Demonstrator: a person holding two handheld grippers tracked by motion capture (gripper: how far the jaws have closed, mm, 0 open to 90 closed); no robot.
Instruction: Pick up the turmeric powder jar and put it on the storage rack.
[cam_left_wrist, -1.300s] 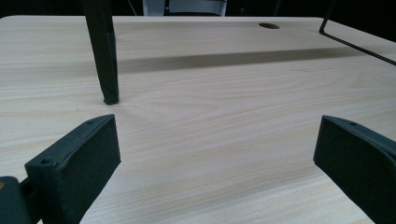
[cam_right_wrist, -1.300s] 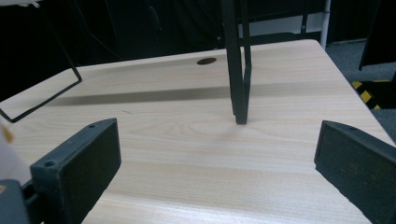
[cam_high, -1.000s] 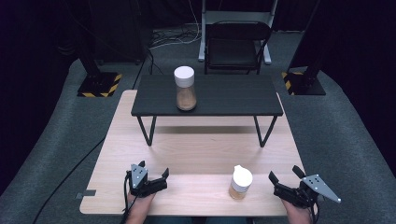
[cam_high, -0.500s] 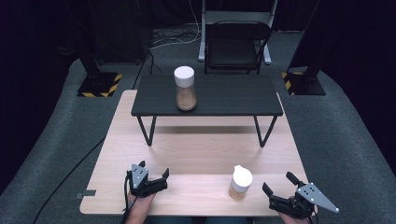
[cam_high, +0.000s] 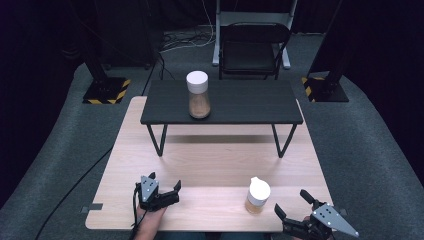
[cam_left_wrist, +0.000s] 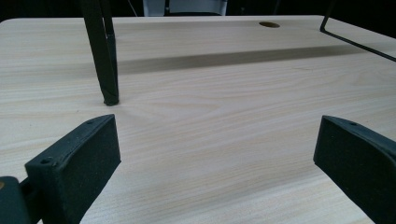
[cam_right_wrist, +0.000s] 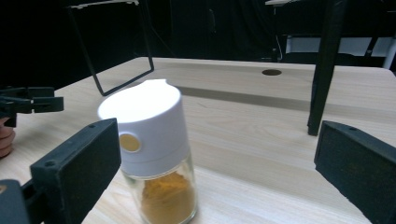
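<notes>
Right gripper (cam_high: 294, 209) spread wide, empty, held low at the near edge of the wooden surface (cam_high: 215, 160). Spice jar (cam_high: 257, 195) (white cap, orange powder in the glass) upright just ahead of it and toward its left jaw, apart from both jaws; seen close in the right gripper view (cam_right_wrist: 152, 154), probably not yet between them, though hard to judge from that angle. Left gripper (cam_high: 162, 192) also released, resting well off to the jar's left, grasping nothing. Second jar (cam_high: 198, 94) far ahead, upright on the black raised shelf (cam_high: 250, 102).
</notes>
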